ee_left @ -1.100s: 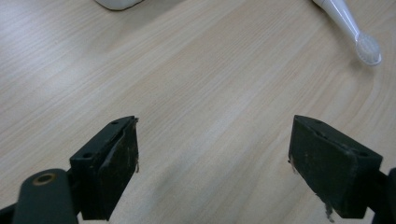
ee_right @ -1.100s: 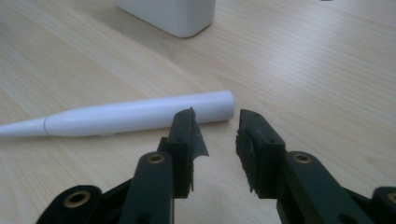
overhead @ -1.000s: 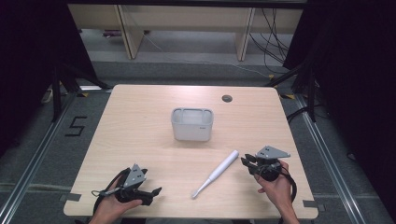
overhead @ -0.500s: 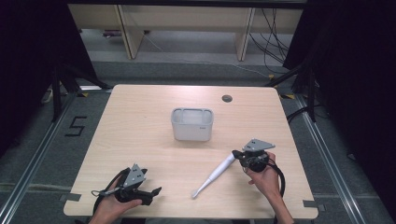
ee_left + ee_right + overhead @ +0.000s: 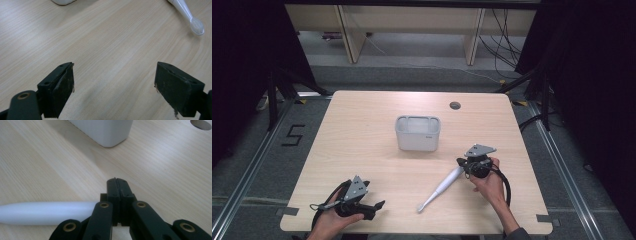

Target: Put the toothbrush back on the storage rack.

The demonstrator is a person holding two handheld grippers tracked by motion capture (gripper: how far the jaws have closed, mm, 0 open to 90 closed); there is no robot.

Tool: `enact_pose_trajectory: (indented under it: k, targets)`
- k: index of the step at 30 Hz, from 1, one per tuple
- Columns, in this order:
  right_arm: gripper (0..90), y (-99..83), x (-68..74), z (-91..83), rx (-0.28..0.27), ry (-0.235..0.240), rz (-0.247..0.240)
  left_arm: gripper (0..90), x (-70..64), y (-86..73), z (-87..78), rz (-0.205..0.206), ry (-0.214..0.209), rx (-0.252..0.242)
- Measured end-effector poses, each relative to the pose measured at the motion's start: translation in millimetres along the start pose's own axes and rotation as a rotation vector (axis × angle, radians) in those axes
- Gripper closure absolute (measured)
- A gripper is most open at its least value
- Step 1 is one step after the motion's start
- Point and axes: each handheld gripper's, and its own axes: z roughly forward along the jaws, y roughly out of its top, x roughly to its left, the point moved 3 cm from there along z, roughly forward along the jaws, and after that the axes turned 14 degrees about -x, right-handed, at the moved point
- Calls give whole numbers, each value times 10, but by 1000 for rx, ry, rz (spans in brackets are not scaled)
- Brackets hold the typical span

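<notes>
The white plastic electric toothbrush lies flat on the table, bristled head toward the near edge, handle end pointing up and right to the right gripper. In the right gripper view the jaws are pressed together with nothing between them, and the white handle sits just beside and partly under them on their left (contact cannot be confirmed). The right hand holds its tool low over the table, forearm entering from the near edge. The left gripper rests near the front left corner, well apart from the toothbrush, jaws spread wide over bare wood; the left hand grips it from below. Farther back, a white rounded rectangular plastic holder stands upright at mid-table. The light wooden table has a round cable hole near its far edge. Beyond it lie grey floor and pale shelving
</notes>
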Motion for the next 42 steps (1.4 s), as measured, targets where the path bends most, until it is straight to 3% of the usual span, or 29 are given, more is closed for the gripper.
enact_pose_trajectory:
  k: [1, 4, 6, 7, 9, 13, 20, 21, 25, 27, 32, 33, 36, 39, 42]
  targets:
    - [900, -10, 10, 5, 16, -2, 24, 154, 1, 3, -5, -2, -7, 3]
    - [900, -19, -15, 26, 19, 6, -5, 154, 1, 2, -6, 1, -8, 3]
    - [900, -24, -8, 26, 29, 4, 12, 154, 2, 2, -3, -1, -7, 2]
    - [900, -36, -10, 34, 41, 13, -10, 154, 1, 3, -5, 1, -8, 3]
    - [899, -36, -5, 34, 48, 15, -9, 154, 16, 4, -3, 14, 6, -3]
    - [900, -44, 10, 30, 51, 10, 7, 154, 8, 7, -9, 4, 4, -9]
    - [899, -57, 17, -12, 59, 14, -16, 154, 8, 4, -10, 1, 8, -5]
    - [898, -73, 34, -30, 77, 17, 8, 154, 1, 8, -12, -7, 2, -10]
    - [896, -101, 28, -61, 77, 18, -13, 154, -2, 6, -6, -13, 2, -19]
    - [895, -117, 40, -94, 85, 7, 14, 154, 8, 15, -18, -3, -3, -9]
    - [894, -126, 28, -137, 78, -1, 2, 154, 12, 14, -22, -2, 5, -6]
    - [894, -137, 38, -163, 96, -1, 27, 154, 8, 11, -21, 0, 0, -9]
    - [893, -147, 34, -186, 95, 1, 6, 154, 9, 12, -18, -1, -1, -13]
    - [891, -158, 56, -202, 100, -8, 31, 154, 11, 12, -24, -4, 1, -7]
    - [890, -164, 73, -217, 105, -5, 17, 154, 19, 15, -24, 0, 5, -10]
